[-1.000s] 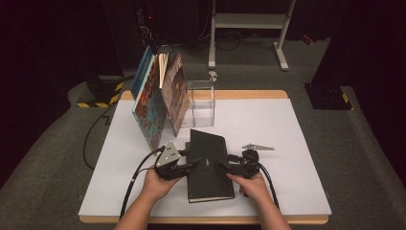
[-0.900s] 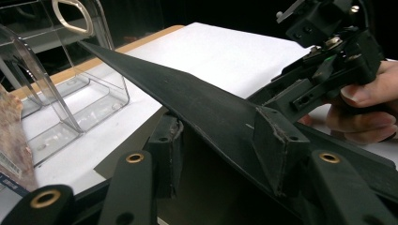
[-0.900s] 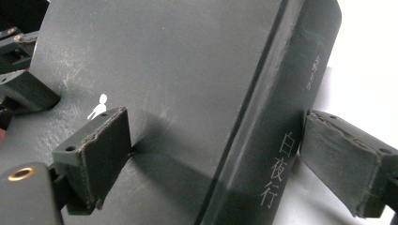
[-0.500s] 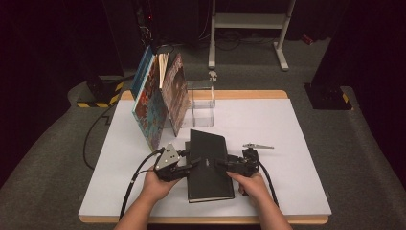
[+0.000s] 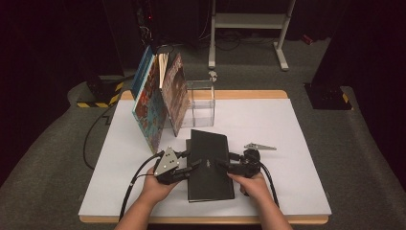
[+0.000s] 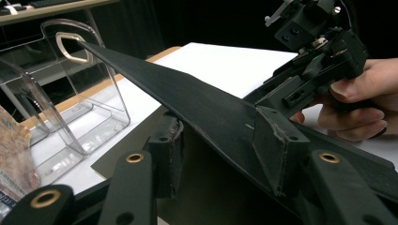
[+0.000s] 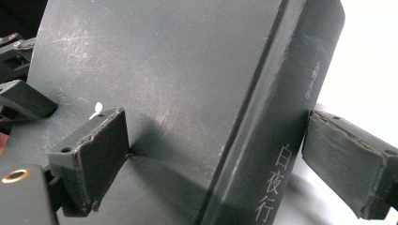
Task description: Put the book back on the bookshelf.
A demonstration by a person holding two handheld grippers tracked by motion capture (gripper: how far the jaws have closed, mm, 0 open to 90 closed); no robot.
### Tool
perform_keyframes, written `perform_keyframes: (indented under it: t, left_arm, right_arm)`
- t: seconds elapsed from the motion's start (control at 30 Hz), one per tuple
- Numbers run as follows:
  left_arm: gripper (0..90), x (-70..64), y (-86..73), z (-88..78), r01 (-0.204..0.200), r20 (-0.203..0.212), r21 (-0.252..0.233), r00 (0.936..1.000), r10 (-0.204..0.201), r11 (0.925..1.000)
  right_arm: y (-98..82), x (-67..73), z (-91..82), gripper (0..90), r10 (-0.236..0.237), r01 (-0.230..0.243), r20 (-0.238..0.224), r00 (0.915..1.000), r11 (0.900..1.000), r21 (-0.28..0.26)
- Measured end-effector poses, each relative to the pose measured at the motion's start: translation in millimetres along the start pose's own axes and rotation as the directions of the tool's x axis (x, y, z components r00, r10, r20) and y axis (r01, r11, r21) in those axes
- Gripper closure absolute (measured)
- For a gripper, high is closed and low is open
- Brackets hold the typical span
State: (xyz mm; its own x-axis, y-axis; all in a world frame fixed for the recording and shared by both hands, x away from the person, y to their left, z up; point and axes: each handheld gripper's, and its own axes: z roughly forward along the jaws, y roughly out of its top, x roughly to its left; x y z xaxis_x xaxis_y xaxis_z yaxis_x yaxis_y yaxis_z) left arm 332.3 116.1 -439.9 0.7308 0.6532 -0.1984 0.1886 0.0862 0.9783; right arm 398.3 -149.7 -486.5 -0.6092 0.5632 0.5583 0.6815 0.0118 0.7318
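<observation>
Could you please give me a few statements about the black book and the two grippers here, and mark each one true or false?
1. The black book lies flat on the white table top. True.
2. The left gripper and the right gripper are at opposite sides of the book. True.
3. The clear plastic holder is full of books. False: it stands empty.
4. The colourful books lie flat in a stack. False: they stand upright, leaning, beside the holder.
5. The book's spine bears printed characters. True.
</observation>
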Motion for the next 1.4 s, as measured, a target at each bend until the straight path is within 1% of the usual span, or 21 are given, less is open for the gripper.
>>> perform_keyframes:
  t: [0.07, 0.2, 0.37, 0.43, 0.5, 0.6, 0.8, 1.13, 1.17, 1.27, 1.33, 1.37, 1.4]
  left_arm:
    - [54.1, 0.2, -0.3, -0.3, -0.006, 0.001, 0.000, 1.0000, 0.006, 1.0000]
    - [54.0, -0.7, -0.8, -1.2, -0.013, 0.005, -0.009, 0.9999, 0.013, 0.9999]
    - [54.0, -0.4, -2.5, -2.9, -0.026, 0.012, -0.019, 0.9996, 0.026, 0.9995]
    - [54.0, -1.0, -3.0, -3.6, -0.032, 0.017, -0.026, 0.9993, 0.032, 0.9992]
    - [54.0, -1.4, -3.1, -3.8, -0.031, 0.019, -0.031, 0.9993, 0.031, 0.9991]
    - [54.0, -2.1, -3.2, -4.6, -0.044, 0.023, -0.034, 0.9987, 0.045, 0.9984]
    - [54.0, -3.4, -3.3, -5.4, -0.060, 0.034, -0.045, 0.9976, 0.061, 0.9972]
    - [54.0, -3.2, -5.2, -6.7, -0.067, 0.048, -0.066, 0.9964, 0.070, 0.9956]
    - [54.0, -3.2, -5.4, -6.9, -0.071, 0.051, -0.069, 0.9959, 0.074, 0.9951]
    - [54.0, -3.1, -6.2, -7.6, -0.076, 0.059, -0.078, 0.9950, 0.080, 0.9940]
    - [54.0, -3.2, -6.4, -8.0, -0.080, 0.065, -0.083, 0.9943, 0.085, 0.9933]
    - [54.0, -3.2, -6.0, -7.7, -0.075, 0.066, -0.083, 0.9945, 0.081, 0.9937]
    - [54.0, -3.1, -5.9, -7.5, -0.075, 0.065, -0.081, 0.9946, 0.081, 0.9939]
  right_arm:
    - [0.1, -1.2, 0.5, 7.3, 0.002, -0.002, -0.005, 1.0000, 1.000, 0.002]
    - [0.7, -5.6, 1.7, 7.1, 0.028, -0.028, -0.028, 0.9992, 1.000, -0.003]
    - [1.0, -6.7, 2.0, 7.1, 0.029, -0.029, -0.037, 0.9989, 1.000, -0.007]
    - [1.1, -7.8, 2.0, 7.1, 0.041, -0.041, -0.047, 0.9981, 0.999, -0.008]
    - [1.5, -9.1, 1.7, 7.0, 0.037, -0.038, -0.056, 0.9978, 0.999, -0.013]
    - [1.6, -8.6, 1.0, 7.0, 0.031, -0.032, -0.056, 0.9979, 0.999, -0.015]
    - [1.8, -7.2, -1.3, 6.8, 0.025, -0.026, -0.056, 0.9981, 0.999, -0.021]
    - [2.3, -8.7, -1.0, 6.7, 0.032, -0.036, -0.068, 0.9971, 0.998, -0.046]
    - [2.3, -8.8, -1.0, 6.7, 0.041, -0.044, -0.072, 0.9966, 0.998, -0.045]
    - [2.6, -10.2, -0.7, 6.7, 0.044, -0.048, -0.083, 0.9956, 0.998, -0.051]
    - [2.5, -11.9, -0.2, 6.9, 0.052, -0.057, -0.104, 0.9932, 0.997, -0.047]
    - [2.5, -12.6, 0.5, 6.8, 0.061, -0.068, -0.123, 0.9905, 0.996, -0.049]
    - [2.8, -12.3, 0.8, 6.7, 0.060, -0.067, -0.123, 0.9907, 0.996, -0.055]
